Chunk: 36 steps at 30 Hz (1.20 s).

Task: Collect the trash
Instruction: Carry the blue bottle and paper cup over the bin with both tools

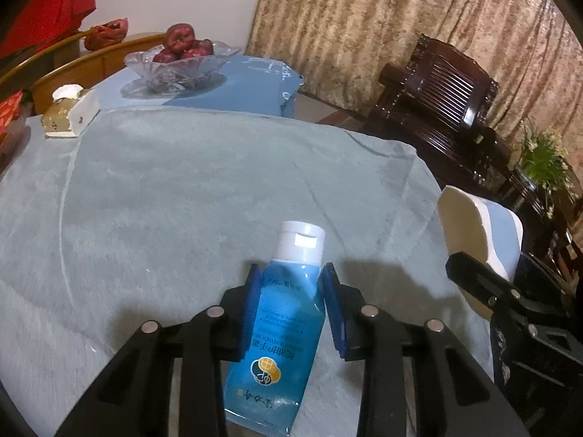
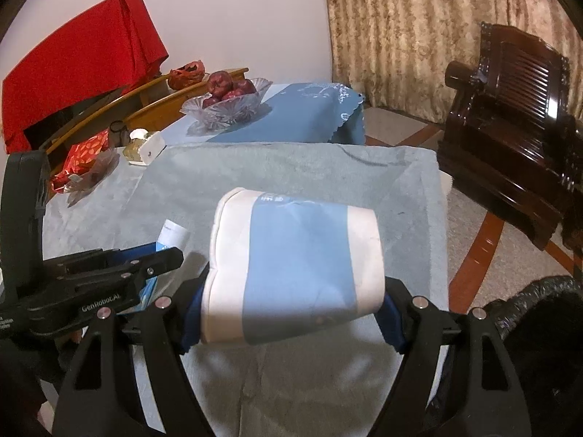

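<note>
Two claws, the left claw (image 1: 291, 313) and the right claw (image 2: 291, 313); one blue bottle (image 1: 280, 331); one white-and-blue paper cup (image 2: 295, 266); one glass fruit bowl (image 1: 175, 65), upper left of the frame; one tissue box (image 1: 69, 111); one red plastic bag (image 1: 107, 32); one dark wooden chair (image 1: 444, 91), upper right.

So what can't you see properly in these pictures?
- Blue tube, left view: its bottom end is cut off by the picture edge; its print is too blurry to read.
- Paper cup, right view: its inside faces away.
- Black bag, right view: cut off at the corner.
</note>
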Motion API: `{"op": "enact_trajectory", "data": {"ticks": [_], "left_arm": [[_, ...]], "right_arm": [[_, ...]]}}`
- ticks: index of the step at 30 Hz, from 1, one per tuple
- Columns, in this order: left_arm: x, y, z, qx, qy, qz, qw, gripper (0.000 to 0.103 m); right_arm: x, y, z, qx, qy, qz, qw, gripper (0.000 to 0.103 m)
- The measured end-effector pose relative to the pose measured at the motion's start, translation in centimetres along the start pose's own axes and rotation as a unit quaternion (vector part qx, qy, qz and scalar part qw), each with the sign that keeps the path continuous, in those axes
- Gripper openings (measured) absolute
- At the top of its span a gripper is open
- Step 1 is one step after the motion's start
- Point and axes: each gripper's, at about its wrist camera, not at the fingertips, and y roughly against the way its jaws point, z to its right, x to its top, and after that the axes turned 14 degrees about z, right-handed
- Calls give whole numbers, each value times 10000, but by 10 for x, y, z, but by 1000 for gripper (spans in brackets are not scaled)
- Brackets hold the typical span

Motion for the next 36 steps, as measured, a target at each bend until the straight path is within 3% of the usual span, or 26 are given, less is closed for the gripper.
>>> {"op": "enact_trajectory", "data": {"ticks": [9,21,36], "left_arm": [[-4,13,9,-127,54,7,9999,33],[4,60,51,-679,-108,310,9971,33],[4,88,163,-1560,-742,436,9840,33]], "right_arm": [[-4,18,1,-62,-36,27,10000,73],[9,77,9,-251,74,407,9988,73],[2,187,73,-1094,-45,799,9908,73]]}}
